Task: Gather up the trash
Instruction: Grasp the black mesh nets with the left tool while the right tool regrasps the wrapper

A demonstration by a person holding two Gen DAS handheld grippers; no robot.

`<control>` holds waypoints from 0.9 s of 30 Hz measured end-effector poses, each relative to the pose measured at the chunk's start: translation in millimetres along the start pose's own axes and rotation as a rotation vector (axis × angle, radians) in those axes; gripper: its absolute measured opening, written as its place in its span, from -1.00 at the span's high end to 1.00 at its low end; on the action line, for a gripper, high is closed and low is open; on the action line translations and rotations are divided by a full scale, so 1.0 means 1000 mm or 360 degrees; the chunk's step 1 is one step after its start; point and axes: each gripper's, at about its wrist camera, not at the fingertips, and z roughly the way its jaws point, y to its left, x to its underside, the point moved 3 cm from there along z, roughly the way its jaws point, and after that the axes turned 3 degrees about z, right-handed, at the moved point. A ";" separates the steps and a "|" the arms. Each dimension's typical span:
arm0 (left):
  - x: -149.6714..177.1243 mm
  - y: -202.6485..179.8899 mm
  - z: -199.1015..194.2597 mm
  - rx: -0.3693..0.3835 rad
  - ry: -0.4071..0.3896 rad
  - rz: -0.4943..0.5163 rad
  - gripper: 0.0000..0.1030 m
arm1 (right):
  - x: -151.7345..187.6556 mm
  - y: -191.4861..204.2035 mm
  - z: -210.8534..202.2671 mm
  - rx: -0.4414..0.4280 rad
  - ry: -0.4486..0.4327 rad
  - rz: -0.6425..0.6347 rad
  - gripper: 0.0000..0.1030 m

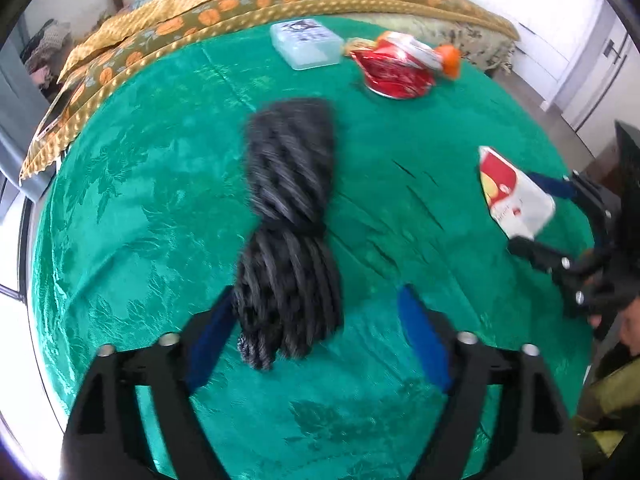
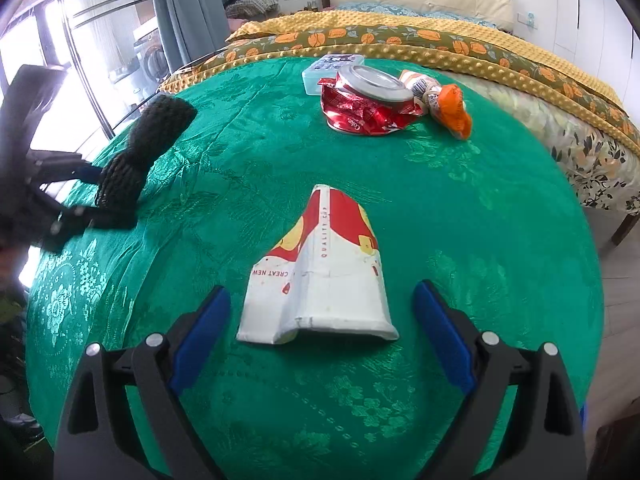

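Note:
A flattened white and red paper cup [image 2: 320, 272] lies on the green tablecloth [image 2: 480, 200], its wide end between the fingers of my open right gripper [image 2: 322, 300]. The cup also shows in the left wrist view [image 1: 512, 196], with the right gripper [image 1: 536, 210] around it. A black knitted bundle [image 1: 288, 216] lies in front of my open left gripper [image 1: 318, 304], its near end between the fingers. It also shows in the right wrist view [image 2: 144, 152], with the left gripper [image 2: 92, 194]. A crushed red can [image 2: 368, 100] and an orange and white wrapper [image 2: 444, 104] lie further back.
A clear plastic box [image 1: 306, 42] sits at the far edge of the table, behind the can [image 1: 396, 68]. A bed with a yellow and orange floral blanket [image 2: 400, 36] stands right behind the table. A window and a curtain [image 2: 180, 4] are at the left.

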 end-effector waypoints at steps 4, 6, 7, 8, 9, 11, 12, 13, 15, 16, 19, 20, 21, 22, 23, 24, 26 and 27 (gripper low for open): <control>0.009 0.004 0.000 -0.0032 -0.0087 -0.0005 -0.70 | 0.000 0.001 0.000 -0.0002 -0.0001 0.0002 -0.75; 0.010 0.010 0.000 -0.0041 -0.0108 0.0005 -0.71 | 0.000 0.000 0.000 -0.0001 -0.0001 0.0002 -0.75; 0.011 0.011 -0.003 -0.0038 -0.0117 0.0007 -0.72 | 0.000 0.000 0.000 -0.0001 -0.0001 0.0001 -0.75; 0.009 0.011 -0.007 -0.0027 -0.0133 0.0006 -0.72 | 0.000 0.000 0.000 -0.0001 -0.0001 0.0002 -0.76; 0.008 0.012 -0.012 -0.0013 -0.0157 0.0005 -0.73 | 0.000 0.000 0.000 -0.0003 -0.0002 0.0003 -0.76; 0.002 0.012 -0.022 -0.0010 -0.0215 0.0009 -0.79 | 0.000 0.000 0.000 -0.0017 -0.0007 0.0015 -0.75; -0.003 0.013 -0.026 -0.0018 -0.0235 0.0010 -0.79 | 0.000 -0.001 -0.001 -0.0032 -0.0012 0.0030 -0.75; -0.007 0.013 -0.027 -0.0024 -0.0242 0.0010 -0.80 | 0.000 -0.003 -0.002 -0.0056 -0.0021 0.0056 -0.75; -0.016 0.018 -0.023 -0.0024 -0.0222 -0.0003 -0.80 | -0.002 -0.007 -0.005 -0.0103 -0.0002 0.0136 -0.75; -0.019 0.021 -0.019 -0.0031 -0.0204 -0.0021 -0.80 | -0.004 -0.007 -0.006 -0.0131 0.0033 0.0176 -0.75; -0.023 0.029 -0.010 -0.0030 -0.0170 -0.0054 -0.80 | -0.015 0.000 -0.010 -0.0173 0.0091 0.0191 -0.74; -0.024 0.030 -0.005 -0.0034 -0.0152 -0.0047 -0.80 | -0.019 0.002 -0.008 -0.0145 0.0119 0.0175 -0.74; -0.025 0.031 -0.003 -0.0046 -0.0142 -0.0034 -0.80 | -0.021 0.003 -0.006 -0.0127 0.0141 0.0177 -0.74; -0.026 0.031 -0.001 -0.0070 -0.0134 -0.0017 -0.79 | -0.023 0.002 -0.003 -0.0114 0.0165 0.0190 -0.68; -0.026 0.031 0.001 -0.0089 -0.0132 -0.0013 -0.71 | -0.024 0.002 0.000 -0.0108 0.0183 0.0194 -0.50; -0.026 0.031 0.001 -0.0104 -0.0129 -0.0019 -0.64 | -0.025 0.001 0.004 -0.0089 0.0201 0.0195 -0.36; -0.026 0.034 0.004 -0.0091 -0.0112 -0.0051 -0.42 | -0.023 -0.002 0.005 -0.0043 0.0203 0.0194 0.04; -0.026 0.034 0.005 -0.0078 -0.0107 -0.0062 -0.35 | -0.023 -0.003 0.005 -0.0035 0.0198 0.0197 0.17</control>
